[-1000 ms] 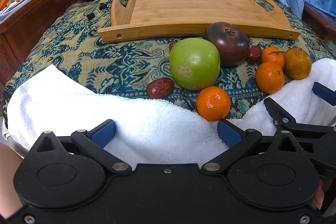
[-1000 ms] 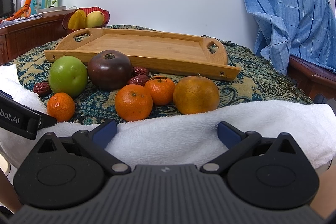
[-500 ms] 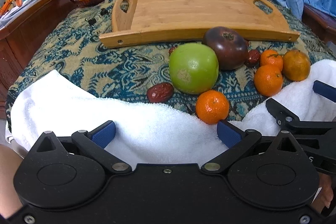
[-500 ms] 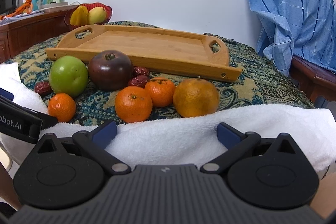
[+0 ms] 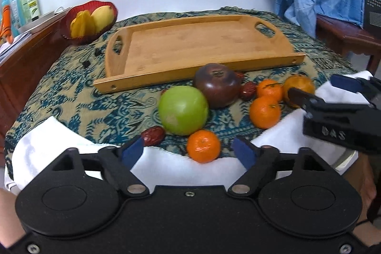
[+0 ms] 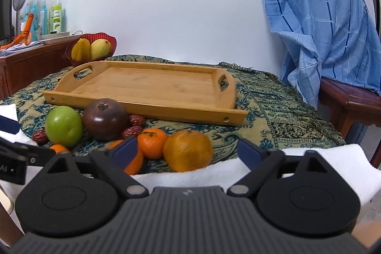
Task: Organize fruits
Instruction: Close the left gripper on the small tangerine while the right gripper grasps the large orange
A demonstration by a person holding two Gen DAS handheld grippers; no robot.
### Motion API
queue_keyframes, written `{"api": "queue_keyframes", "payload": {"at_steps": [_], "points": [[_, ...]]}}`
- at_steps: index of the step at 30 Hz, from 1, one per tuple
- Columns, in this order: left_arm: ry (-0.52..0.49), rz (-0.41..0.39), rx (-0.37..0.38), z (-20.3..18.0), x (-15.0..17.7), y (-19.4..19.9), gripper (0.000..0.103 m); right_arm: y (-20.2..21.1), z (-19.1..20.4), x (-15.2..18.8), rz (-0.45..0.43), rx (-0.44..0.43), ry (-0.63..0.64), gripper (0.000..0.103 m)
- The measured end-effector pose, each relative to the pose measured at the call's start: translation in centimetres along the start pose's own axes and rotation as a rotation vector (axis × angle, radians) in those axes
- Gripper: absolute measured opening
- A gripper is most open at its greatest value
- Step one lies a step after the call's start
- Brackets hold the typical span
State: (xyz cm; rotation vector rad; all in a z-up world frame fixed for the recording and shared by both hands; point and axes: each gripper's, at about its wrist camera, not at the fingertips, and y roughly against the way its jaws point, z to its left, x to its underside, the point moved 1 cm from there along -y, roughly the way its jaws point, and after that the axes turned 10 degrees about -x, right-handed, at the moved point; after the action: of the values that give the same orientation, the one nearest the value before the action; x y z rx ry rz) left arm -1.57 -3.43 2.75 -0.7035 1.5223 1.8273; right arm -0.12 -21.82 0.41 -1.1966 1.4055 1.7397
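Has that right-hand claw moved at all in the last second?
Yes. The right gripper has gone forward toward the fruit: its blue fingertips now overlap a small orange, where before they sat lower over the white towel.

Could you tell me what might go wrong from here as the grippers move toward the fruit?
The fruits sit bunched together: closing on the large orange may nudge the small orange beside it. The round green apple could roll on the patterned cloth. The right gripper and left gripper work close together and might collide.
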Motion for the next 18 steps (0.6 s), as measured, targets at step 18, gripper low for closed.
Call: {"api": "queue_keyframes", "payload": {"at_steps": [18], "points": [[0.052, 0.084, 0.037, -0.6, 0.6, -2.1, 0.034, -1.9, -0.4, 1.2, 0.032, -0.013, -0.027, 0.068]]}}
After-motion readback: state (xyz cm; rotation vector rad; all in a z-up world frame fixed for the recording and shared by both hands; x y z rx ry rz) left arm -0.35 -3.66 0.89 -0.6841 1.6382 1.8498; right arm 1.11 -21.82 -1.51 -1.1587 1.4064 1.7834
